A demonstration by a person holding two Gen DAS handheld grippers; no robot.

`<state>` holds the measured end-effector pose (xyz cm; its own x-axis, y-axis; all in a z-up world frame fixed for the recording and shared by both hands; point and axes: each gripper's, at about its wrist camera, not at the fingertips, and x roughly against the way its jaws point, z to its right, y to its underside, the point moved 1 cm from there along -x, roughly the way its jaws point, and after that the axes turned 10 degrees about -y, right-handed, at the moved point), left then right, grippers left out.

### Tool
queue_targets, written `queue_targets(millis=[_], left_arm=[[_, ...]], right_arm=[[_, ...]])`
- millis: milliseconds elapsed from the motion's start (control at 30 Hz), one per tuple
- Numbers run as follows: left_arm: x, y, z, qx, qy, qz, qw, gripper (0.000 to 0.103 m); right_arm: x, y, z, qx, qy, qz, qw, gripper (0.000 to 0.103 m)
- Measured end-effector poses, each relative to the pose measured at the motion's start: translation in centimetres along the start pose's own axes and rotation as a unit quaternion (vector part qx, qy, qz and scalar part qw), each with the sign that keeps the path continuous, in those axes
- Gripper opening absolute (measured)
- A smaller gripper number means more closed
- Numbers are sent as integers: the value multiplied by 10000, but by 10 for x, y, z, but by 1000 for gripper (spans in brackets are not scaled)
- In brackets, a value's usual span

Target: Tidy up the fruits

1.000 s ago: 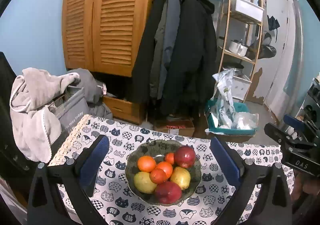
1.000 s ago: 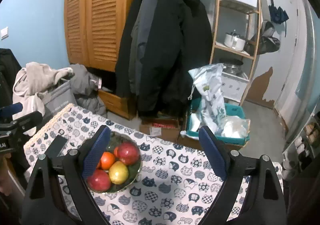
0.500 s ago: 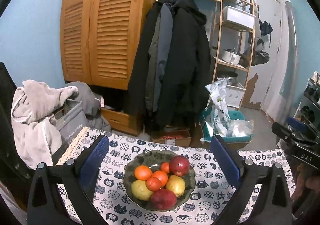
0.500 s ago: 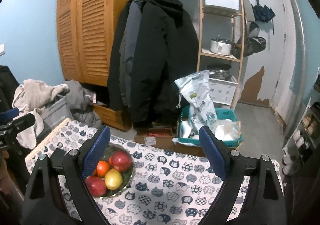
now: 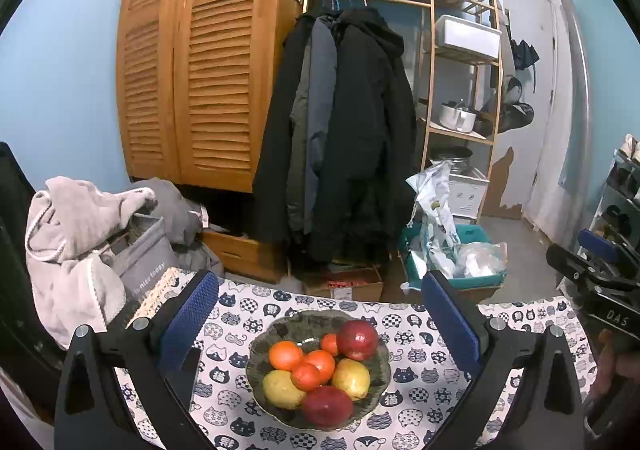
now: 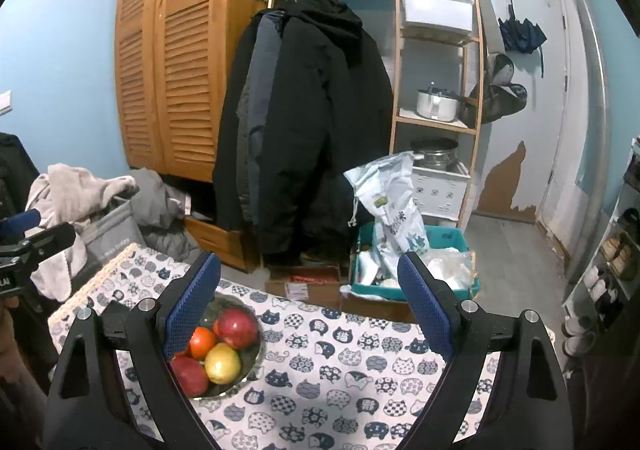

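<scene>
Fruits point(image 5: 318, 378) in bowl point(image 5: 260, 390), claws wide

Right wrist view: left finger point(image 6: 192, 304) covers left part of bowl point(image 6: 250, 360); oranges point(image 6: 202, 342) mostly hidden behind it, count can't tell. Surface point(image 6: 340, 390) near edge cut off by frame bottom. Left wrist view: surface's near corners hidden behind finger bases; right gripper point(image 5: 600, 282) cut by frame's right edge, finger gap not readable. Small fruit point(image 5: 329, 343) behind red apple point(image 5: 357, 339) partly hidden.
</scene>
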<state>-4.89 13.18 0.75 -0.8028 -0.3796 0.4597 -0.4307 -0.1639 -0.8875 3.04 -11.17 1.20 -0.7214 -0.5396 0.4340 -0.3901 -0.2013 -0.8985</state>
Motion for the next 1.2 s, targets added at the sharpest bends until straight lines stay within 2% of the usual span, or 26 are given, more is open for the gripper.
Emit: queue_targets(millis=[1200], left_arm=[[9, -3, -4, 198, -51, 111, 9997, 102]], right_arm=[[-5, 3, -7, 142, -73, -62, 9999, 89]])
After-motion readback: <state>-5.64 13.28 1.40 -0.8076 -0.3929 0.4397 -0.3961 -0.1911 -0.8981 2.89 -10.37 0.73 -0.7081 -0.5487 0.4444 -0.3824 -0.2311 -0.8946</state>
